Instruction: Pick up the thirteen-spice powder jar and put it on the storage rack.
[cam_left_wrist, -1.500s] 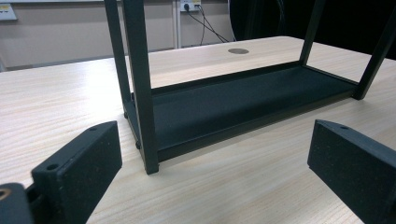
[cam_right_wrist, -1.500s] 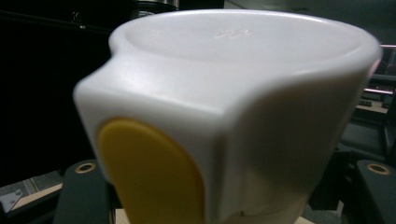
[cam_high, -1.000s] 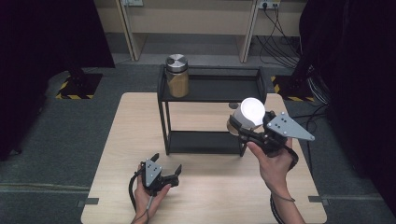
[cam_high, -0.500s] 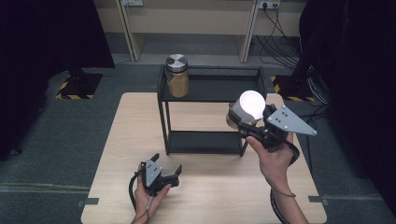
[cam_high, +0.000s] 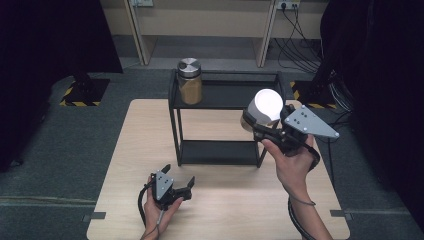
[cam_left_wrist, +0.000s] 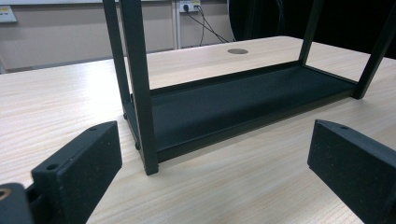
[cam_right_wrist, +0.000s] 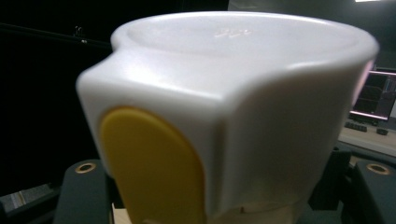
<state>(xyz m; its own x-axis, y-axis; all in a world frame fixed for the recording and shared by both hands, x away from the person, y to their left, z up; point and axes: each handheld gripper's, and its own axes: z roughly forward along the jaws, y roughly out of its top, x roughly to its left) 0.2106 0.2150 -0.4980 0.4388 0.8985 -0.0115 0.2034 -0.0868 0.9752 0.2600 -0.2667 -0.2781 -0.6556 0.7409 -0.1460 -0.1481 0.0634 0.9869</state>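
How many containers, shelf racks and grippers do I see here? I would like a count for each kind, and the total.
Containers: 2 (jar with silver lid, white-lidded container)
Shelf racks: 1 (black rack)
Grippers: 2 (left gripper, right gripper)
Total: 5

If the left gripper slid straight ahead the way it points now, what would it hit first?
Probably the black shelf rack's near front leg, which stands between the open jaws of the left gripper; depth is hard to judge.

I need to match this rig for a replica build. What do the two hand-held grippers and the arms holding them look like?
Both are black. The left hand-held gripper has blocky matte jaws, a small grey top plate and a black trailing cable. The right hand-held gripper carries a larger grey three-cornered plate with small holes. Forearms are bare, without sleeves.
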